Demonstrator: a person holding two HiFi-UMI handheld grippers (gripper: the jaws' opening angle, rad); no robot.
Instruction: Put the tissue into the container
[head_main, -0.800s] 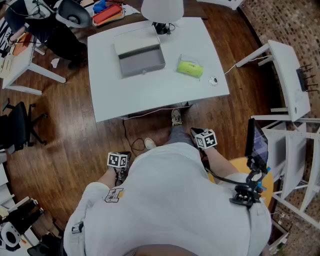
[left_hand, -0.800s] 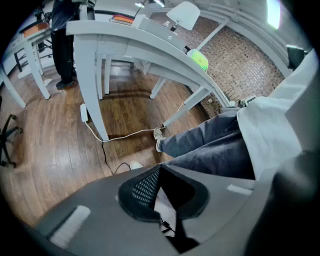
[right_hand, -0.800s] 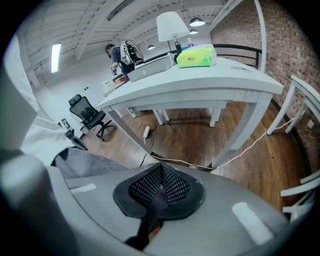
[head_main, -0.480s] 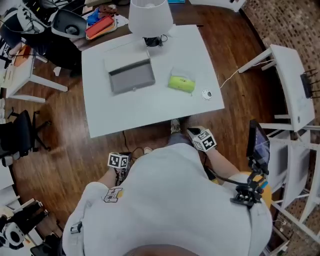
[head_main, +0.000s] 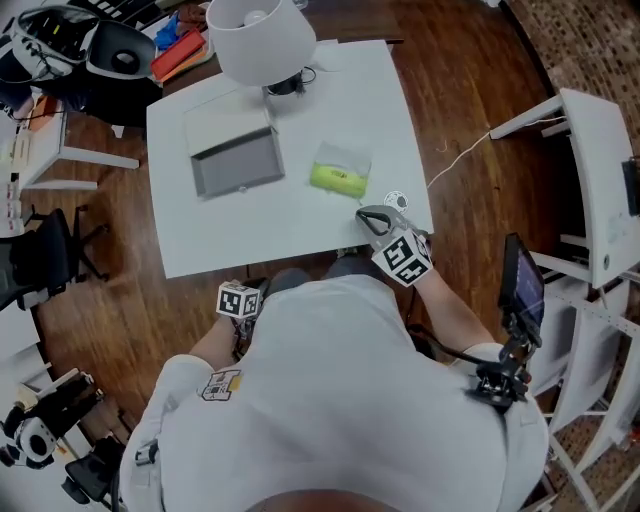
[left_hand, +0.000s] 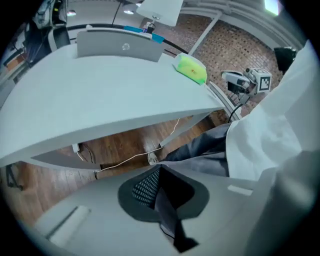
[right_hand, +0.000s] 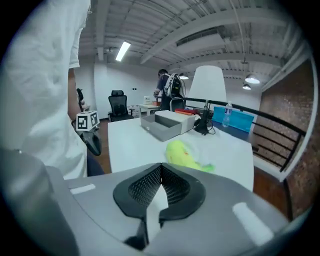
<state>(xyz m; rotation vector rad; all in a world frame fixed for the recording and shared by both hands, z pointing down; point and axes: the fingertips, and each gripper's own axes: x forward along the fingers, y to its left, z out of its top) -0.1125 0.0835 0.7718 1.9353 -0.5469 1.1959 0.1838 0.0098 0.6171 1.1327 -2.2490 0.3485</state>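
Note:
A green pack of tissue in clear wrap lies on the white table, right of the grey open container. My right gripper is shut and empty at the table's near right edge, a short way in front of the pack. Along its jaws I see the tissue pack close ahead and the container further back. My left gripper is shut and empty, low in front of the table's near edge. Its own view looks up at the tissue pack and the container.
A white lamp stands behind the container. A small round object lies near the right gripper. A white cable runs off the table's right side. White side tables, a tablet on a stand and office chairs surround it.
The table has come closer in the head view. My right gripper rose from beside the person's leg to the table's near right edge by the tissue pack. The left gripper stayed low.

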